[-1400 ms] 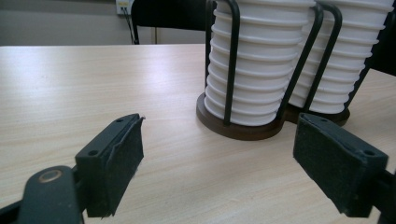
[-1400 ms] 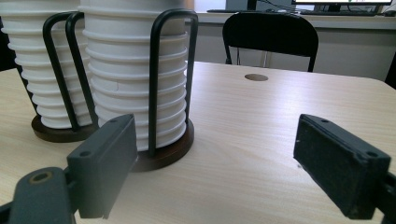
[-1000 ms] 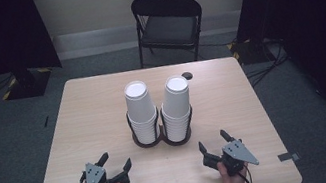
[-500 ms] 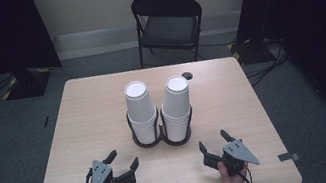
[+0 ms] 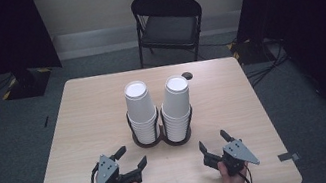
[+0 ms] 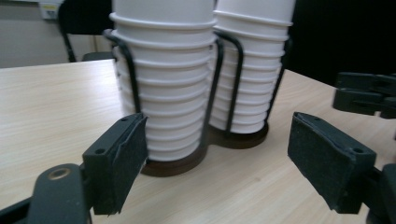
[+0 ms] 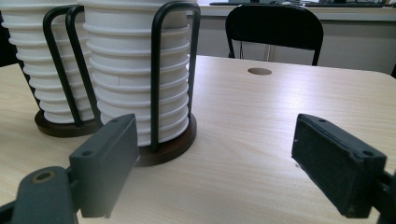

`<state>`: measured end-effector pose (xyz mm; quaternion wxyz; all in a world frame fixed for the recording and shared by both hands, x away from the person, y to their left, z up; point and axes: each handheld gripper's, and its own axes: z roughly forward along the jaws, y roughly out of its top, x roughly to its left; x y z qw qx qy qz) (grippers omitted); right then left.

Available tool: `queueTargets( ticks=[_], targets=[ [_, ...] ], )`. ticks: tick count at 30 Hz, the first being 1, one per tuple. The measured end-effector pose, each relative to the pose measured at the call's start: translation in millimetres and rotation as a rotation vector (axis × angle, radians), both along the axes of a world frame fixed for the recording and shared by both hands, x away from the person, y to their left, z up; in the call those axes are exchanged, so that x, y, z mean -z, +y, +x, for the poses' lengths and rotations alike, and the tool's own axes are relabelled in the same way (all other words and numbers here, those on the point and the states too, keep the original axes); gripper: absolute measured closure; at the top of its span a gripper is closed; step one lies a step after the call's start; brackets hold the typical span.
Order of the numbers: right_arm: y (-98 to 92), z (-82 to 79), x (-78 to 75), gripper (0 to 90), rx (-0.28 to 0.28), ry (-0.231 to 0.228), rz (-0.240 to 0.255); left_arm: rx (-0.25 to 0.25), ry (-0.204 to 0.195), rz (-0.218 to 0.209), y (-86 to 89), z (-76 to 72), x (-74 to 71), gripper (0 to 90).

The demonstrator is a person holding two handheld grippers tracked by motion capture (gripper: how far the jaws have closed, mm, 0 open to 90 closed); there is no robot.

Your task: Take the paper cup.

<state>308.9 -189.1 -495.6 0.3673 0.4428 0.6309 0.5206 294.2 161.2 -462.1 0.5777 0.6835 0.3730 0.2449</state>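
Two stacks of white paper cups, the left stack (image 5: pixel 140 108) and the right stack (image 5: pixel 177 104), stand upside down in a dark wire holder (image 5: pixel 162 140) at the table's middle. My left gripper (image 5: pixel 132 156) hovers in front of the left stack, pointing toward the holder. Its jaws have just been closing, with nothing between them. In the left gripper view the left gripper (image 6: pixel 217 140) frames the near stack (image 6: pixel 168 84) from a short distance. My right gripper (image 5: pixel 211 139) rests open by the front edge. In the right gripper view the right gripper (image 7: pixel 215 135) sits beside the holder's base (image 7: pixel 173 144).
The light wooden table (image 5: pixel 84 115) has a small round hole (image 5: pixel 187 75) behind the cups. A black folding chair (image 5: pixel 167 24) stands beyond the far edge. Dark curtains hang on both sides. Tape marks lie on the grey carpet near the front corners.
My left gripper has lifted a little, shifted right toward the cup holder, and its jaws have narrowed. The right gripper and the cups have not moved.
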Motion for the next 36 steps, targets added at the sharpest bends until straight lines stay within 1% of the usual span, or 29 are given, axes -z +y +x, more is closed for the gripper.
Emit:
queueTargets(
  ticks=[1, 2, 3, 4, 5, 9, 12, 13, 14, 15, 16, 17, 18, 21, 23, 24, 25, 26, 28, 29, 31, 32, 33, 34, 36],
  targets=[
    [0.2, 0.1, 0.0, 14.2, -0.002, 0.001, -0.001, 0.007, 0.000, 0.000, -1.2, 0.4, -0.9, 20.7],
    [0.3, 0.4, 0.0, 14.4, -0.006, 0.002, -0.003, 0.027, -0.001, -0.003, -3.9, 1.7, -3.0, 20.8],
    [0.5, 0.6, -0.1, 14.6, -0.005, 0.004, -0.004, 0.027, -0.001, -0.003, -3.9, 1.7, -3.0, 20.8],
    [0.5, 0.8, -0.1, 14.6, -0.006, 0.004, -0.005, 0.047, -0.004, 0.003, -7.4, 3.4, -5.6, 20.8],
    [0.5, 0.8, -0.1, 14.6, -0.006, 0.004, -0.005, 0.047, -0.004, 0.003, -7.4, 3.4, -5.6, 20.8],
    [0.2, 0.7, -0.2, 14.9, -0.008, 0.008, 0.001, 0.076, -0.012, 0.006, -13.7, 5.9, -12.0, 20.8],
    [0.3, 0.7, -0.1, 15.0, -0.011, 0.006, -0.002, 0.098, -0.021, -0.003, -18.3, 8.4, -17.3, 20.7],
    [0.2, 0.7, -0.1, 15.0, -0.012, 0.006, -0.002, 0.105, -0.026, 0.010, -19.3, 9.3, -19.1, 20.7],
    [0.2, 0.7, -0.2, 15.2, -0.011, 0.009, -0.001, 0.121, -0.028, 0.012, -22.7, 10.9, -22.0, 20.5],
    [0.2, 0.7, -0.2, 15.2, -0.011, 0.009, -0.001, 0.121, -0.028, 0.012, -22.7, 10.9, -22.0, 20.4],
    [0.1, 0.9, -0.3, 15.3, -0.014, 0.011, -0.001, 0.134, -0.033, 0.025, -26.0, 13.6, -25.5, 20.4],
    [0.1, 0.9, -0.3, 15.3, -0.014, 0.011, -0.001, 0.134, -0.033, 0.025, -26.0, 13.6, -25.5, 20.4],
    [0.1, 0.9, -0.3, 15.4, -0.014, 0.012, -0.002, 0.139, -0.041, 0.038, -30.1, 15.8, -29.1, 20.6],
    [0.1, 0.9, -0.3, 15.5, -0.013, 0.012, -0.002, 0.153, -0.046, 0.041, -33.5, 17.9, -32.9, 21.5],
    [0.0, 0.9, -0.3, 15.9, -0.014, 0.012, -0.001, 0.164, -0.052, 0.028, -36.5, 20.9, -37.2, 21.6],
    [0.0, 0.9, -0.3, 16.3, -0.015, 0.012, -0.001, 0.173, -0.053, 0.010, -38.3, 23.0, -41.8, 21.7],
    [0.0, 0.9, -0.3, 16.3, -0.015, 0.012, -0.001, 0.173, -0.053, 0.010, -38.3, 23.0, -41.8, 22.0],
    [0.0, 0.9, -0.3, 16.2, -0.015, 0.012, -0.001, 0.177, -0.060, 0.005, -39.3, 24.0, -44.9, 22.0],
    [0.0, 0.7, -0.2, 16.2, -0.018, 0.007, -0.002, 0.180, -0.078, 0.006, -43.3, 26.1, -51.8, 21.9],
    [0.0, 0.7, -0.2, 16.2, -0.018, 0.007, -0.002, 0.180, -0.078, 0.006, -43.3, 26.1, -51.8, 21.5],
    [-0.3, 0.5, -0.1, 16.2, -0.019, 0.007, 0.001, 0.191, -0.082, 0.008, -47.2, 29.0, -57.2, 20.7],
    [-0.5, 0.4, -0.1, 16.2, -0.020, 0.007, 0.004, 0.195, -0.092, 0.016, -50.2, 31.1, -61.0, 21.0],
    [-0.5, 0.4, -0.1, 16.2, -0.020, 0.007, 0.004, 0.195, -0.092, 0.016, -50.2, 31.1, -61.0, 21.8],
    [-0.5, 0.4, -0.1, 16.2, -0.022, 0.007, 0.003, 0.200, -0.104, 0.016, -54.1, 33.0, -65.1, 22.4],
    [-0.3, 0.6, -0.1, 16.2, -0.021, 0.007, 0.001, 0.200, -0.109, 0.019, -56.5, 33.6, -67.2, 23.5]
  ],
)
